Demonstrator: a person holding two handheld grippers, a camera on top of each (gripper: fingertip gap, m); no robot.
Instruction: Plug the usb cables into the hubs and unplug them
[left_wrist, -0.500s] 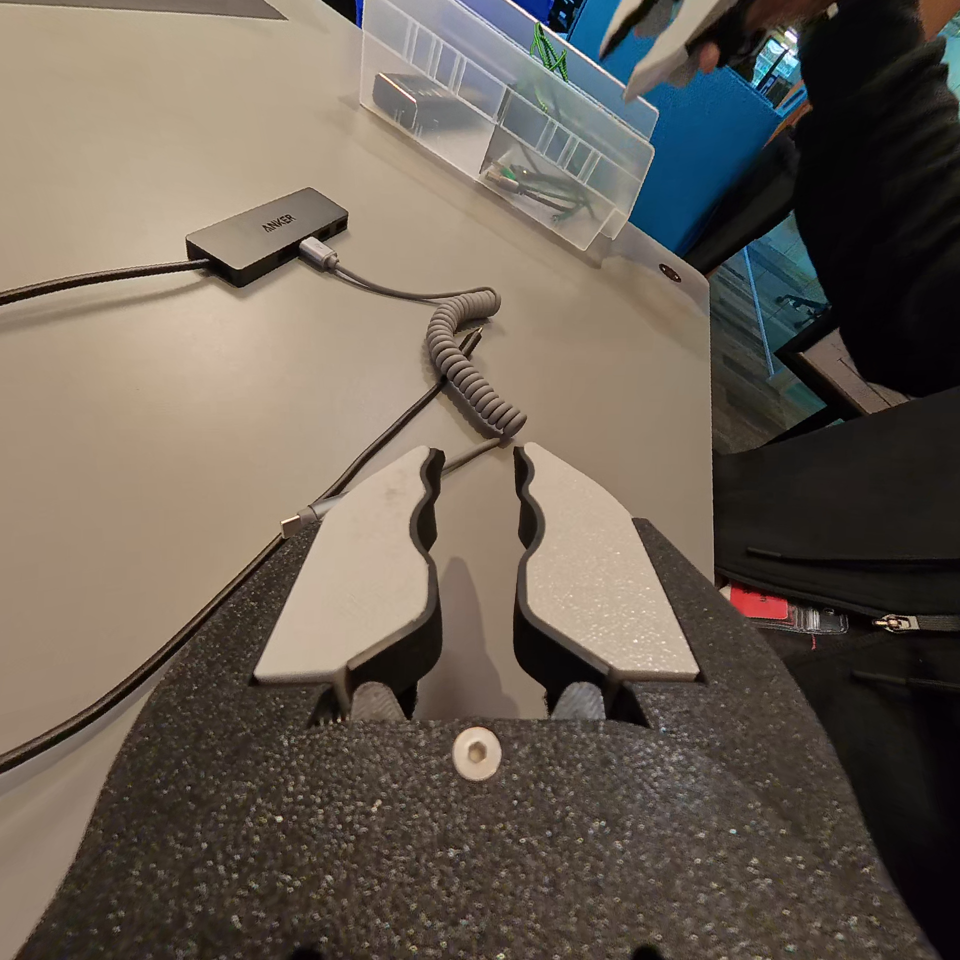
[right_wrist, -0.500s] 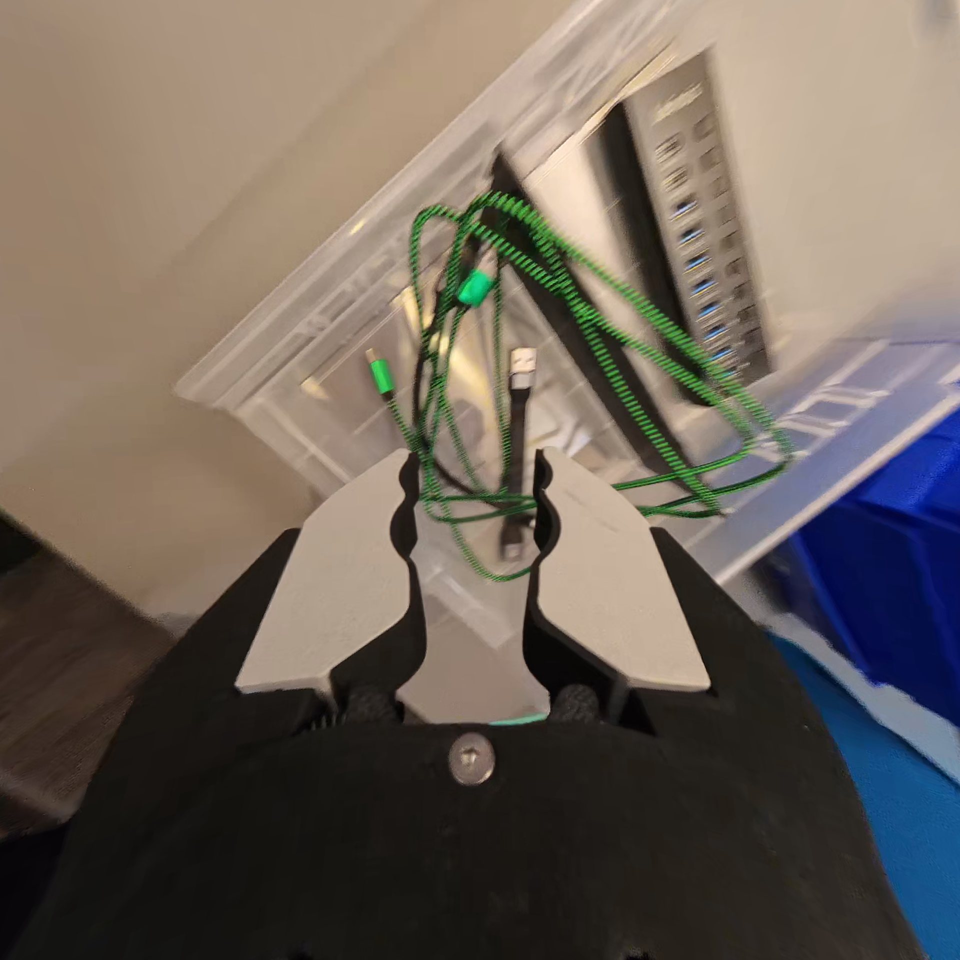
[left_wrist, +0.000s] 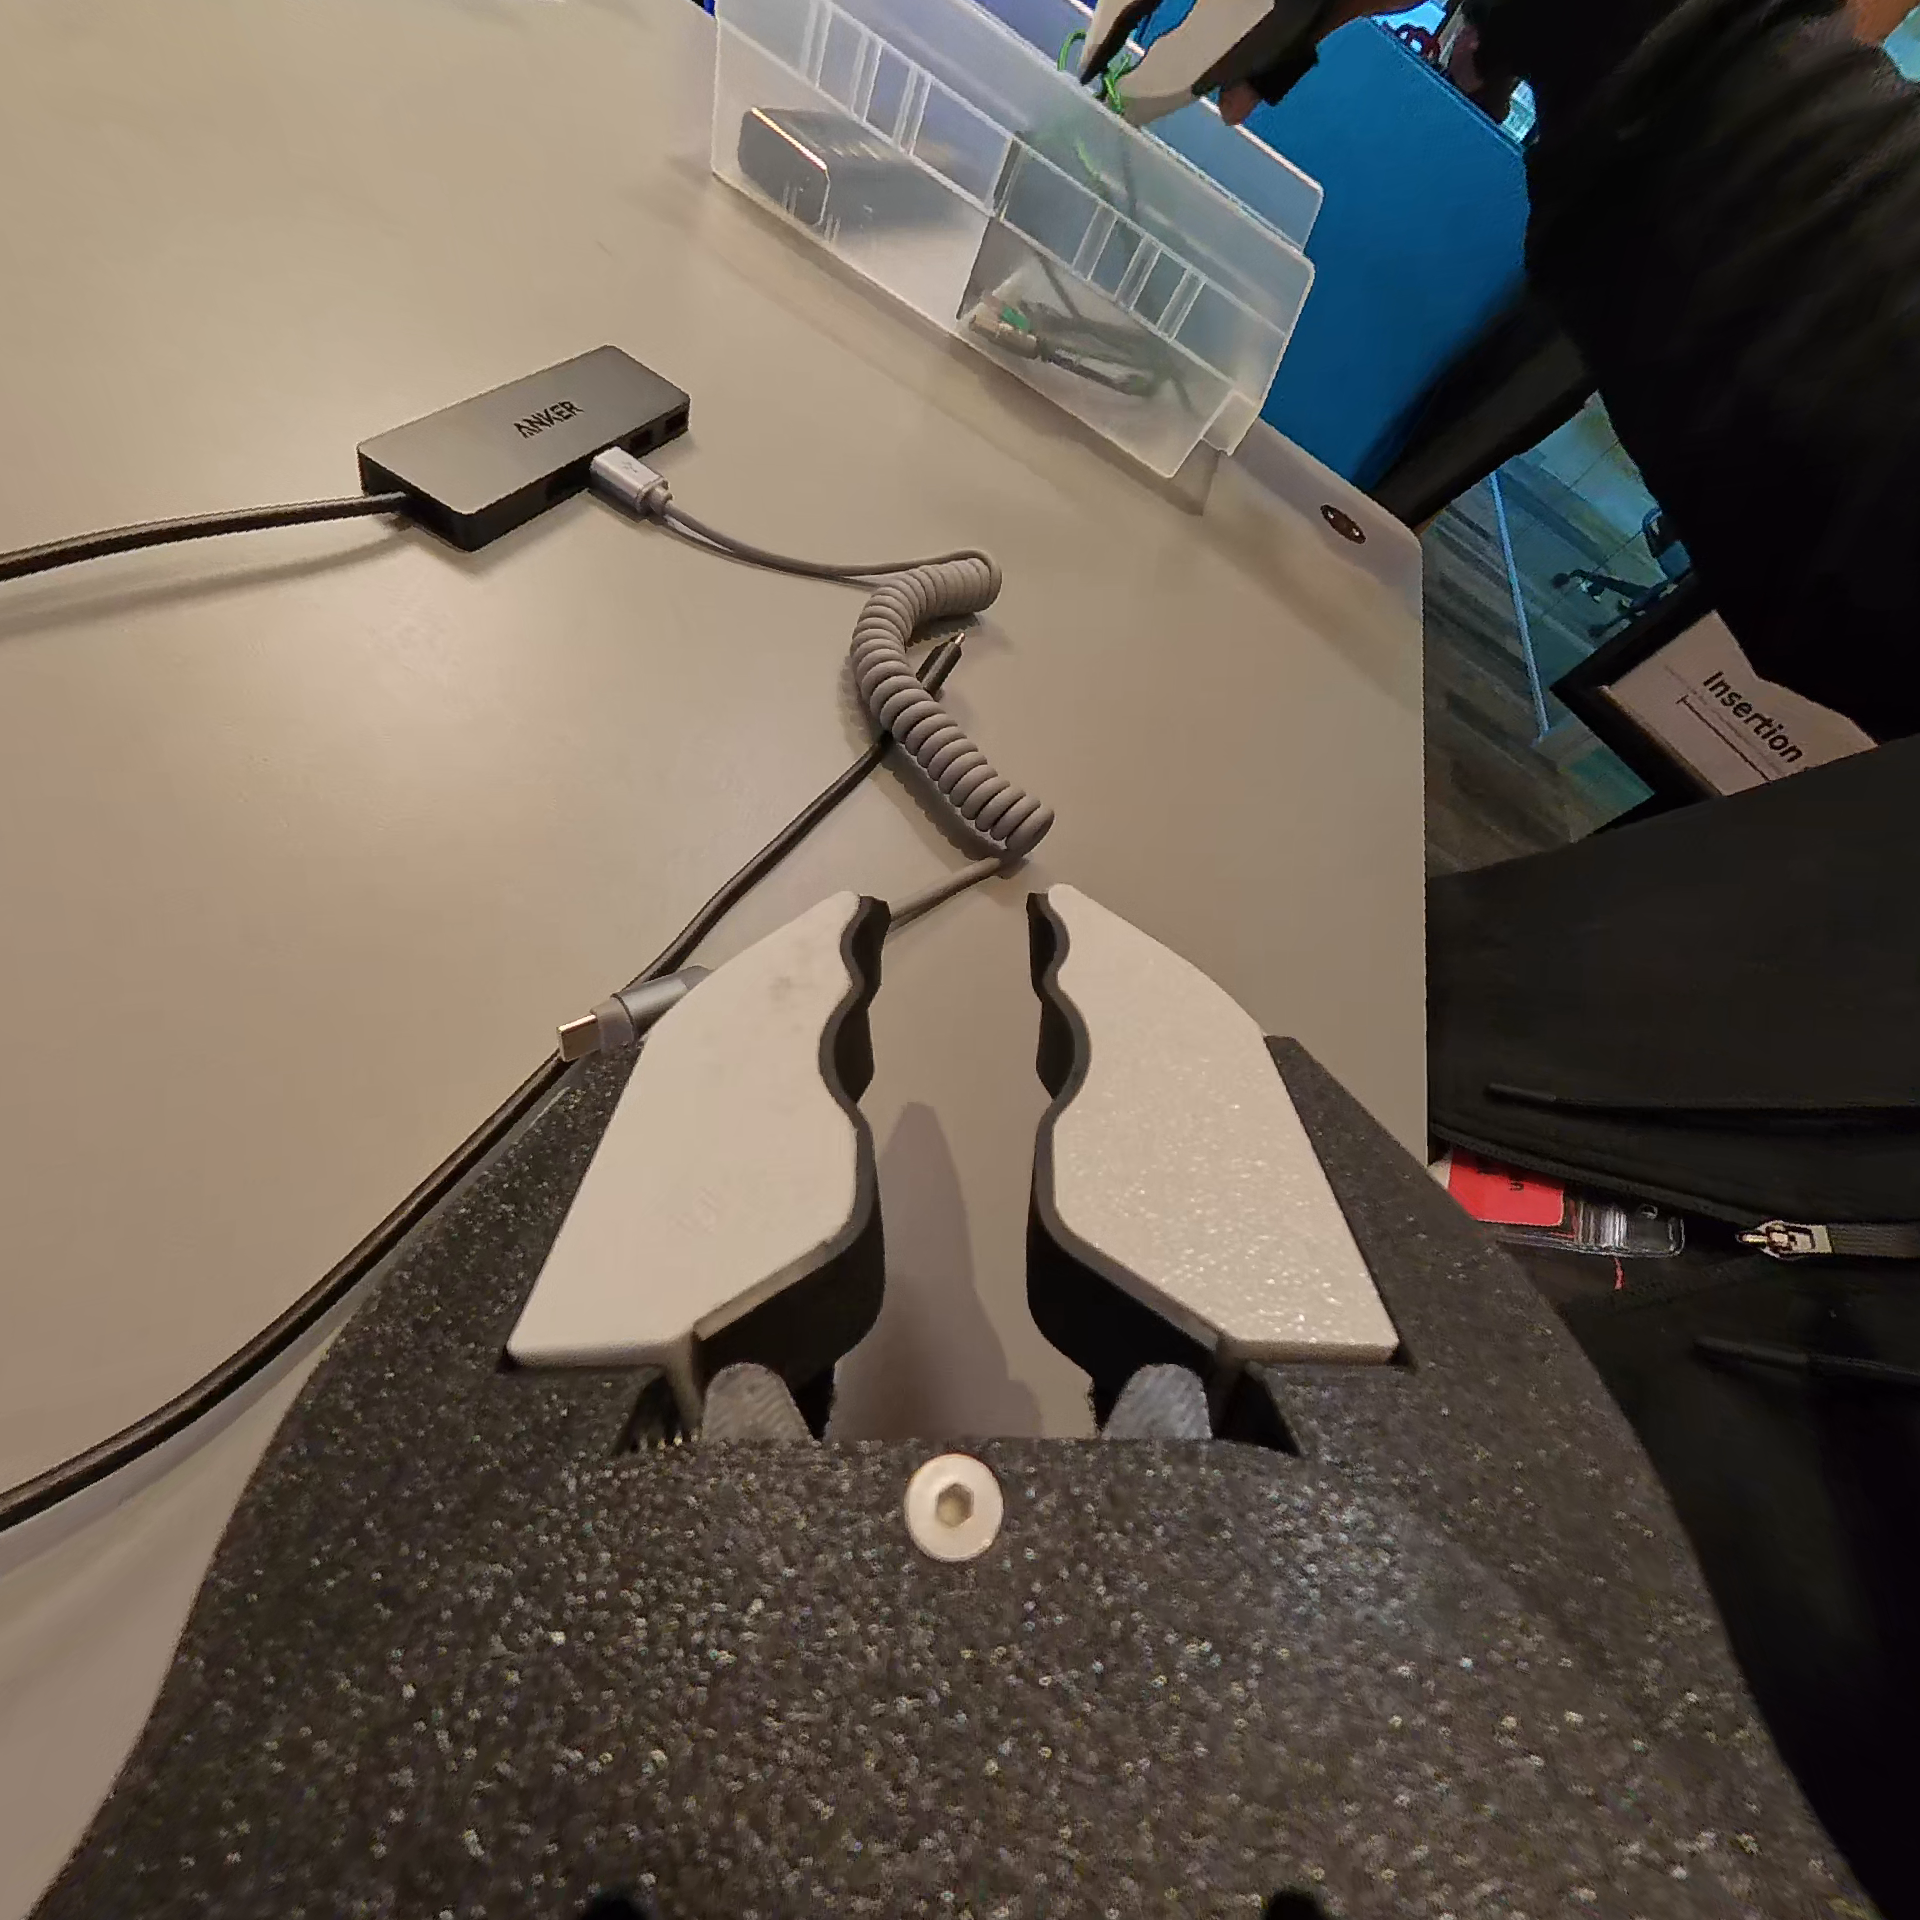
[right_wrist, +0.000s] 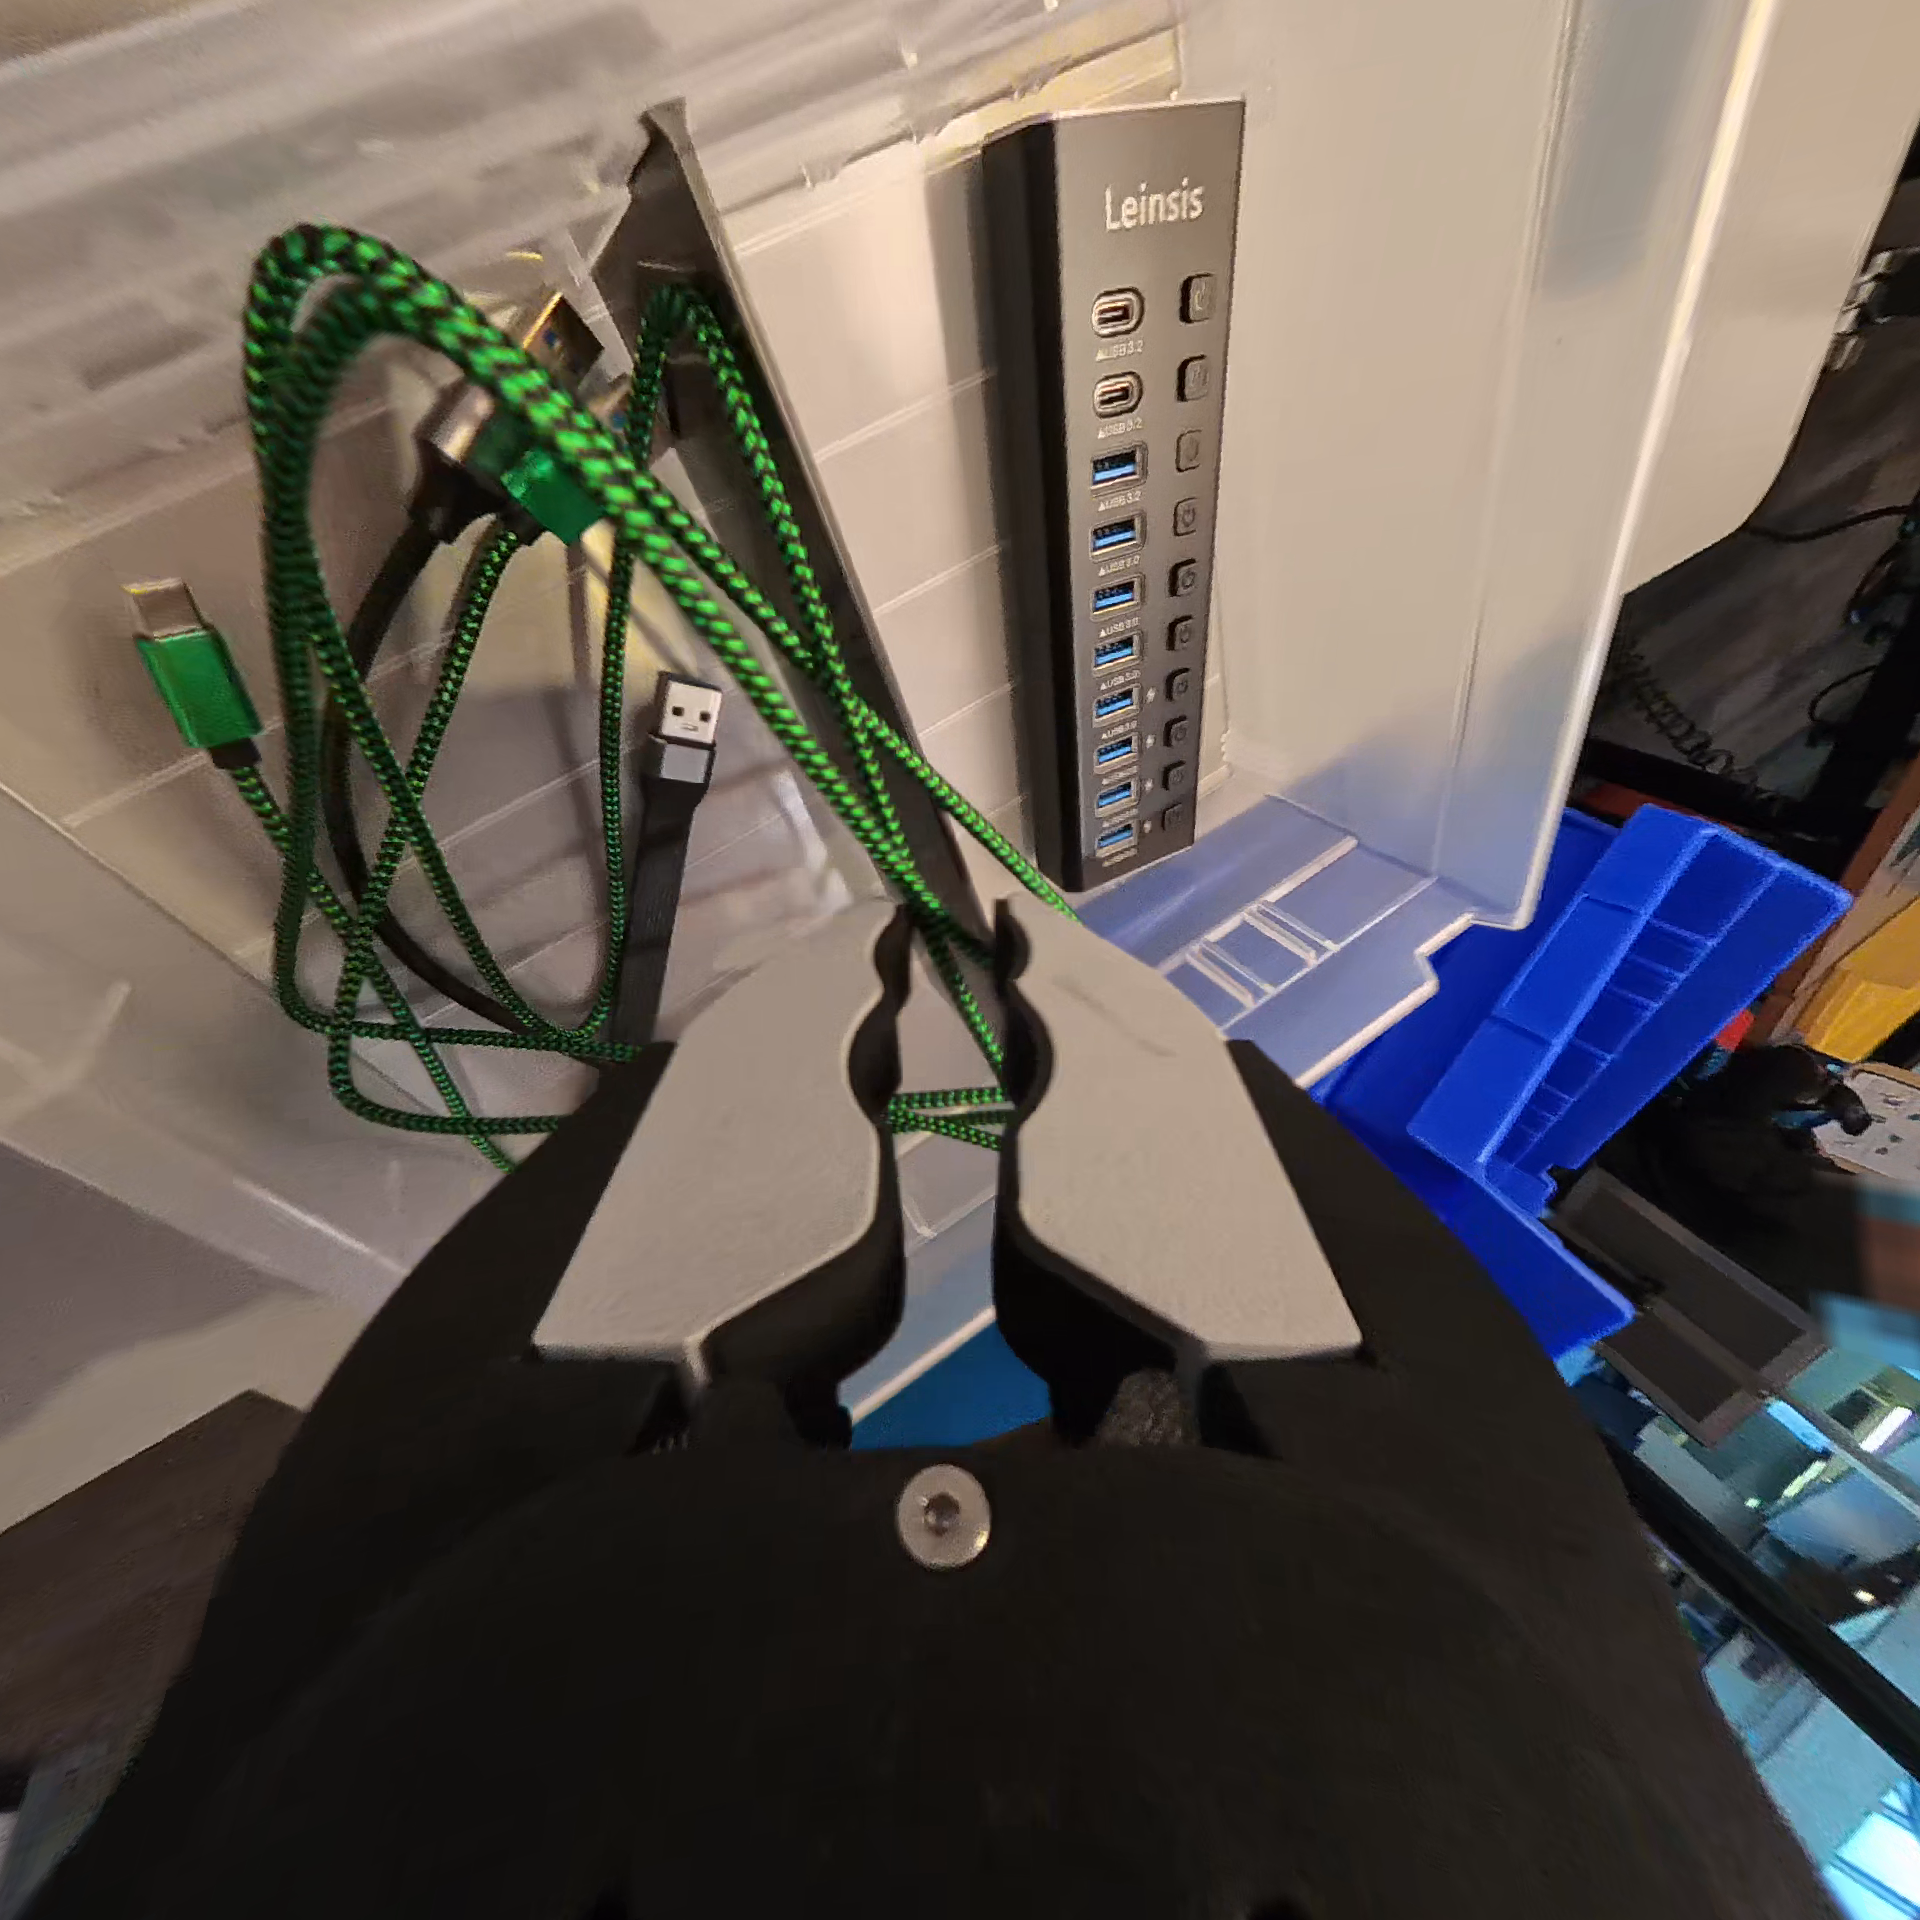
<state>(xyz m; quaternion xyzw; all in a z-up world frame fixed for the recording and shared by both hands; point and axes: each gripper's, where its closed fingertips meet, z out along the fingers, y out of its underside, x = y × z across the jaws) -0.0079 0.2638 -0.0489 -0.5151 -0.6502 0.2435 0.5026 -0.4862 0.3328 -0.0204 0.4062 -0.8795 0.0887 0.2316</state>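
Not much lettering around, tbh: the flat black hub (left_wrist: 525, 442) on the table (left_wrist: 260, 831) has a pale brand mark on its top face. The tall black hub (right_wrist: 1132, 499) lying in the clear bin (right_wrist: 1507, 520) has a white brand mark at one end, plus tiny captions under each port. Off past the table's edge there's a white sign (left_wrist: 1745, 727) with dark print, and a red card (left_wrist: 1507, 1195) whose print is too small to read.
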